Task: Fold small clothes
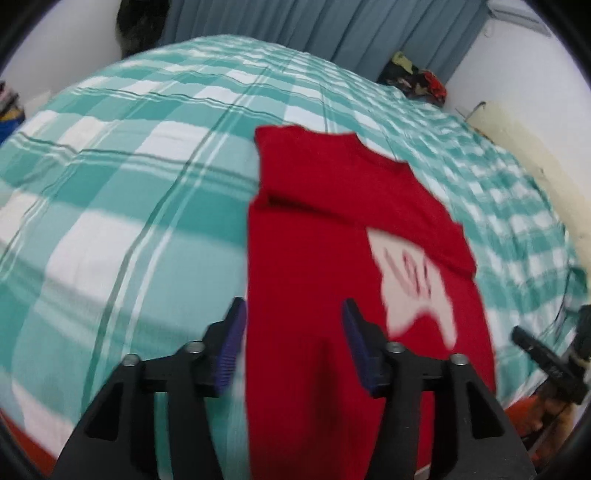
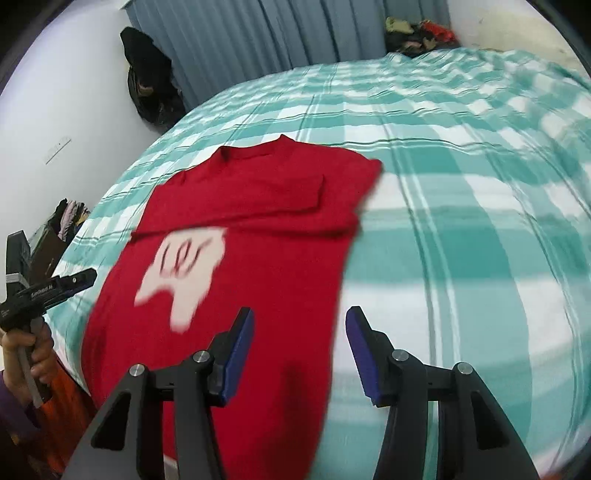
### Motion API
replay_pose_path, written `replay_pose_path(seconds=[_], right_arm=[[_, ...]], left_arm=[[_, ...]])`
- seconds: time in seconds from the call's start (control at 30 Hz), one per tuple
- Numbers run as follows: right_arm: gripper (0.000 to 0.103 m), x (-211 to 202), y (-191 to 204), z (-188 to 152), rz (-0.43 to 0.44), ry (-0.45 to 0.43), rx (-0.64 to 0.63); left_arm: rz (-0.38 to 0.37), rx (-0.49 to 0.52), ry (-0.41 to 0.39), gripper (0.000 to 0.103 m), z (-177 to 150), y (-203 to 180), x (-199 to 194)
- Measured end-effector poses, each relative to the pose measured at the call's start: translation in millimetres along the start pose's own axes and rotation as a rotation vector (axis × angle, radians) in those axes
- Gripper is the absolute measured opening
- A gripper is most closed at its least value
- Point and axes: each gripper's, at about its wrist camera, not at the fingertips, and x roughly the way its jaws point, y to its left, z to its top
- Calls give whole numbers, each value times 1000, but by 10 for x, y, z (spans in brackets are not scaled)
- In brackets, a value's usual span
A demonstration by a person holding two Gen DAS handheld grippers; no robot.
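A red T-shirt (image 1: 332, 221) with a white print (image 1: 413, 288) lies flat on the checked bed, with its side parts folded in over the chest. My left gripper (image 1: 293, 306) hovers open over the shirt's lower left edge, and no cloth is pinched between its blue pads (image 1: 231, 343). In the right wrist view the same shirt (image 2: 266, 221) lies below my right gripper (image 2: 301, 314). That gripper is open over the lower right edge and grips nothing. Each view shows the other gripper at its side edge, the right gripper (image 1: 532, 347) and the left gripper (image 2: 74, 280), the latter held by a hand (image 2: 26, 350).
The teal and white checked bed cover (image 1: 110, 184) stretches wide to both sides of the shirt. A grey-blue curtain (image 2: 295, 33) hangs behind the bed. A pile of mixed clothes (image 1: 417, 79) sits at the far corner, and a dark bag (image 2: 147, 81) leans on the white wall.
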Motion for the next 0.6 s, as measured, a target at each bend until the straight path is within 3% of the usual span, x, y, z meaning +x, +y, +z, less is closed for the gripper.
replay_pose_path(seconds=[0.07, 0.17, 0.23, 0.37, 0.47, 0.6], right_arm=[[58, -149, 8, -273, -53, -51, 11], [64, -182, -111, -541, -155, -39, 43], [64, -154, -239, -541, -141, -17, 102], [65, -118, -405, -528, -216, -38, 152], [67, 24, -541, -602, -209, 13, 224], [73, 89, -619, -632, -177, 7, 256]], left_arm=[[41, 6, -16, 73, -192, 28, -51], [67, -3, 23, 73, -393, 139, 8], [103, 54, 28, 73, -415, 101, 22], [110, 56, 19, 74, -477, 106, -18], [105, 56, 11, 74, -541, 149, -24], [110, 71, 8, 76, -578, 139, -9]])
